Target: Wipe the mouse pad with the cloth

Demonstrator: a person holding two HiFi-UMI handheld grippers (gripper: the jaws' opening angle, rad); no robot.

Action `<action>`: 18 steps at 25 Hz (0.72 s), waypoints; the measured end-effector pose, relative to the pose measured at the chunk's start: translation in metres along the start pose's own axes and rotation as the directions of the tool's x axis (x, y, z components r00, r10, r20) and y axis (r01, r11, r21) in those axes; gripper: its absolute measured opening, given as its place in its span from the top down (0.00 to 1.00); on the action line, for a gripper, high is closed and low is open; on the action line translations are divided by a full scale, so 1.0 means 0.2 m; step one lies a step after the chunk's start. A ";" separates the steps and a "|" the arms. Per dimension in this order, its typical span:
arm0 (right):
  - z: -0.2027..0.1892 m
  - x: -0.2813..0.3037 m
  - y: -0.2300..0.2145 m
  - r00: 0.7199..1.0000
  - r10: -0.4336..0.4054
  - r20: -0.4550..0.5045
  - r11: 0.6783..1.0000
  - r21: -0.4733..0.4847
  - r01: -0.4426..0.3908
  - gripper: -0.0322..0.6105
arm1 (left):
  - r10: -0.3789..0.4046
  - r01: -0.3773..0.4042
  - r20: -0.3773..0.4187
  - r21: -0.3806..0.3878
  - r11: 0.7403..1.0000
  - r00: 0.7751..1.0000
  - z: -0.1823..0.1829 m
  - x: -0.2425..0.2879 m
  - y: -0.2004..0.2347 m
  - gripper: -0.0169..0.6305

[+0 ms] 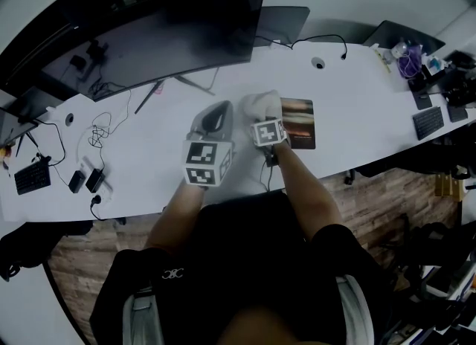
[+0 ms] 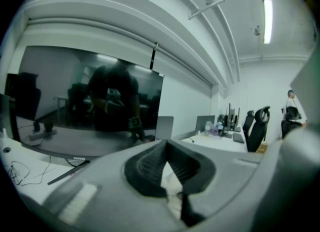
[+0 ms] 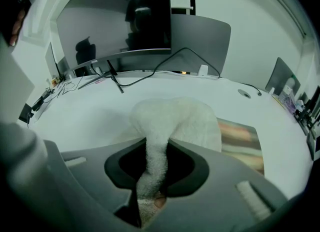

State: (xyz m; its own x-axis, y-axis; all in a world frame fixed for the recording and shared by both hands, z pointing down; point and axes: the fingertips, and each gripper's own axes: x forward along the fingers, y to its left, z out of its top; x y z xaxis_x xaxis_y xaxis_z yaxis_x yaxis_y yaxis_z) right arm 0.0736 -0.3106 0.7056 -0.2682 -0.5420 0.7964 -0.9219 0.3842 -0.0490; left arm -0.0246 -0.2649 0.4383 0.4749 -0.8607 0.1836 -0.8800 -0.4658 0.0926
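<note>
Pinching fluffy cloth (image 3: 175, 121), right gripper (image 3: 152, 151), beside rectangular mouse pad (image 3: 243, 140).

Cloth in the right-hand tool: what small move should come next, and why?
Probably a short slide of the right tool to its right, bringing the cloth onto the mouse pad. Its jaws pinch the white cloth, which appears bunched on the desk at the pad's left edge, and most of the pad lies uncovered beside it.
</note>
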 end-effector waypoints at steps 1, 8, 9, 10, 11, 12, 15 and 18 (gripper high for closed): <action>0.00 0.00 0.00 1.000 0.004 0.002 1.000 -0.002 -0.003 0.83 | 0.001 -0.001 0.000 -0.001 1.000 1.000 0.00 0.00 0.00 0.98; 0.00 0.01 -0.04 1.000 -0.012 0.022 1.000 -0.004 0.013 0.83 | -0.010 0.010 -0.002 -0.001 1.000 1.000 0.00 0.04 -0.02 0.98; 0.00 0.01 -0.06 1.000 -0.016 0.023 1.000 -0.003 0.016 0.83 | -0.013 0.013 -0.004 0.001 1.000 1.000 0.00 0.05 -0.02 0.98; -0.01 0.01 -0.08 0.999 -0.021 0.026 1.000 -0.001 0.021 0.83 | -0.016 0.016 -0.006 0.002 1.000 1.000 0.00 0.05 -0.03 0.98; -0.01 0.01 -0.11 0.999 -0.027 0.028 1.000 0.003 0.027 0.83 | -0.018 0.018 -0.007 0.002 1.000 1.000 -0.01 0.05 -0.03 0.98; -0.02 0.00 -0.13 0.999 -0.034 0.023 0.999 0.012 0.034 0.83 | -0.021 0.021 -0.008 0.002 1.000 1.000 -0.01 0.06 -0.04 0.98; -0.06 -0.04 -0.23 0.998 -0.066 -0.005 0.996 0.053 0.066 0.83 | -0.029 0.029 -0.008 0.006 1.000 1.000 0.00 0.07 -0.05 0.98; -0.05 -0.05 -0.32 0.996 -0.081 0.029 0.994 0.082 0.079 0.83 | -0.040 0.040 -0.009 0.008 0.999 0.999 0.00 0.09 -0.06 0.98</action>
State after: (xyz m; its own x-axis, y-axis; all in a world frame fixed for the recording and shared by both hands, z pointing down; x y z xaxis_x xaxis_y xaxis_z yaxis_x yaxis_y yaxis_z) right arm 0.1383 -0.3222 0.7074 -0.2002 -0.5928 0.7801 -0.9599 0.2780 -0.0351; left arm -0.0052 -0.2741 0.4404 0.5096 -0.8394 0.1887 -0.8602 -0.5015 0.0921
